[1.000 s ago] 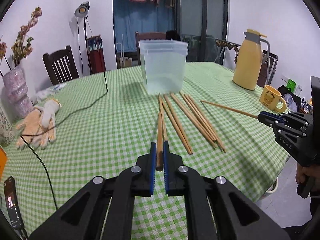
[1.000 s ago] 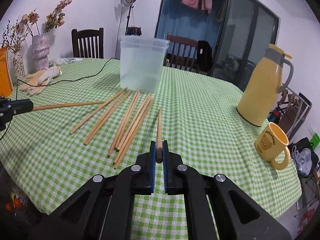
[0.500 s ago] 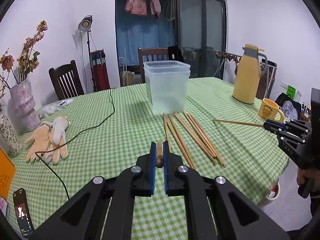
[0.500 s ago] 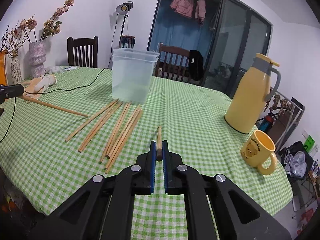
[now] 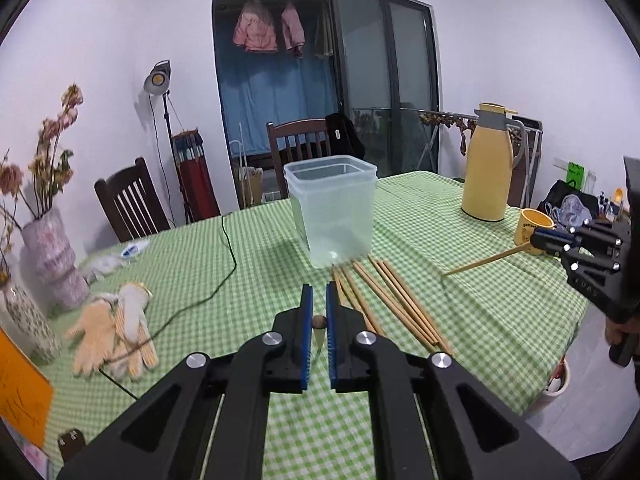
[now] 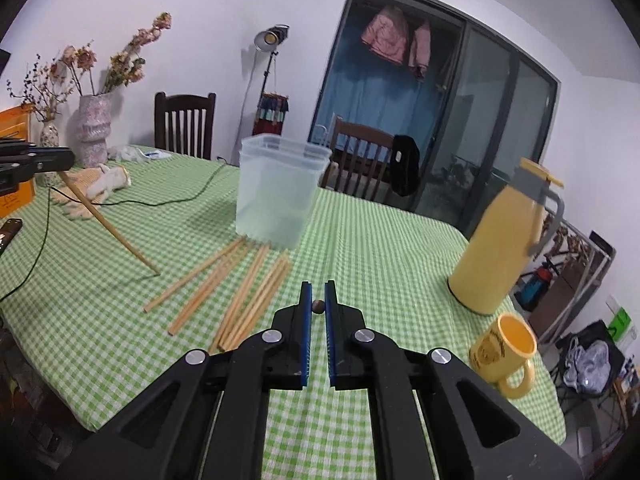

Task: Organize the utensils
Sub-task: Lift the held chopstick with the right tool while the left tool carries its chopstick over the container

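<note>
- Left gripper (image 5: 319, 322) is pinched tight on one chopstick (image 6: 108, 222), tip slanting down at the table.
- Right gripper (image 6: 318, 307) clamps another chopstick (image 5: 480, 262), same way.
- Clear tub (image 5: 332, 210) sits past the loose chopsticks (image 5: 394, 300), probably their drop spot.

Soft, even indoor light fills both views, and a lit studio lamp (image 5: 157, 78) glows near the back wall. Fisheye bending curves the walls, with dark vignette corners. The gloves (image 5: 116, 330) look slightly motion-blurred.
</note>
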The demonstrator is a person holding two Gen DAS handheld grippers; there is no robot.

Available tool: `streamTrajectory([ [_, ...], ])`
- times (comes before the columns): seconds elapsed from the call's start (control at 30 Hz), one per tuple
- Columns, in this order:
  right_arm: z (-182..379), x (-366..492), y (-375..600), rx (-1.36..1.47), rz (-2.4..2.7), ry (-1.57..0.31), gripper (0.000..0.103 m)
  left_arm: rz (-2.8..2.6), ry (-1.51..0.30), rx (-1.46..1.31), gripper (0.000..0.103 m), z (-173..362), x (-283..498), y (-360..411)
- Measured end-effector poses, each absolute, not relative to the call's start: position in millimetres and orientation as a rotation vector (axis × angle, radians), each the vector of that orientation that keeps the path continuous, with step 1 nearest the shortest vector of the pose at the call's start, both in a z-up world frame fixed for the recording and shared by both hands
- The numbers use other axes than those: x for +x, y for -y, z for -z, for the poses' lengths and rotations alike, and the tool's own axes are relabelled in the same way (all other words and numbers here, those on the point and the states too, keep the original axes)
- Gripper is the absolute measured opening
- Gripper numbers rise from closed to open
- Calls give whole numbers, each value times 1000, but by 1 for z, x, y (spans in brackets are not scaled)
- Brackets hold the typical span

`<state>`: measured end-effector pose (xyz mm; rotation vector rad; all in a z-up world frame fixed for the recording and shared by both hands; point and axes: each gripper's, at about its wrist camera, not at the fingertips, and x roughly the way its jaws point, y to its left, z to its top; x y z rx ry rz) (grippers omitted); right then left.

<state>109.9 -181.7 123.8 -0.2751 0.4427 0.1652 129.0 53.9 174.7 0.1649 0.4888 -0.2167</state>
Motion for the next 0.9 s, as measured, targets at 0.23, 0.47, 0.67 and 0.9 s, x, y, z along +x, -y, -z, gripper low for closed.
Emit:
streamTrajectory([
  [0.23,-146,126,192,-207,-275,-494,6,317,-552,150,4,-195,148,-58],
  [0.47,-180,164,199,-220,-390,-609,6,426,-680,181,4,-215,188,-57],
  [0.67,-197,215,204,-196,-476,-747,7,471,-749,157,4,-218,217,-55],
  [0.9,-207,264,203,-171,-530,-891,7,470,-829,111,4,-220,254,-65],
])
